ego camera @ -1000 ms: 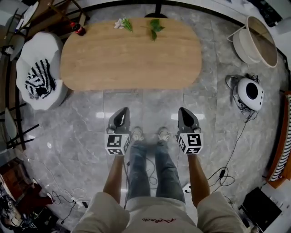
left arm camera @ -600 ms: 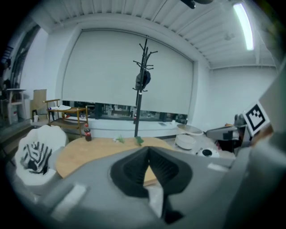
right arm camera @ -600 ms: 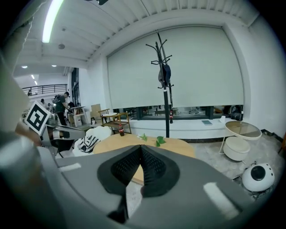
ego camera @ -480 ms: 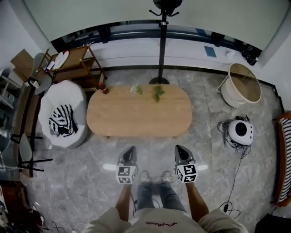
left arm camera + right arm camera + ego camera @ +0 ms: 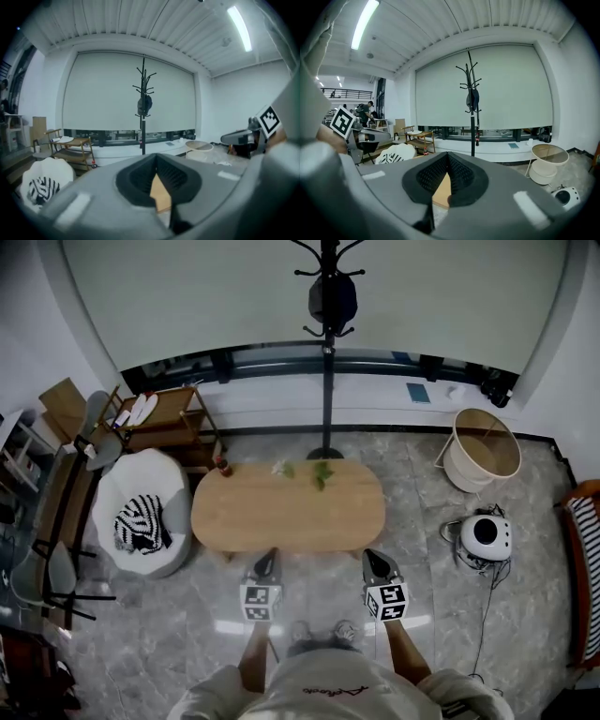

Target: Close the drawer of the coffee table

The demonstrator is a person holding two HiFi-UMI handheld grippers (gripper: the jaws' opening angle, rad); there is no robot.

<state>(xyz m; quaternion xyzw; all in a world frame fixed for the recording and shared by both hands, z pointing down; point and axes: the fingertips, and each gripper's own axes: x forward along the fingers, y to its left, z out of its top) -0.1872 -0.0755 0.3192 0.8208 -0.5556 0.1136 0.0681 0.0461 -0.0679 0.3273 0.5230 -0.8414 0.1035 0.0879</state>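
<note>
Head view shows the table point(image 5: 288, 505) right in front of you, its near edge just past your left gripper point(image 5: 266, 561) and right gripper point(image 5: 374, 562). No drawer shows from above, so I cannot tell if it is open. Both sets of fingers point(image 5: 136, 180) are clenched tight and hold nothing. Leave them shut, go low, and push the drawer front flat and straight.

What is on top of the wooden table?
A white flower and a green sprig lie near the table's far edge; the rest looks bare. The left gripper covers a sliver of the near edge.
</note>
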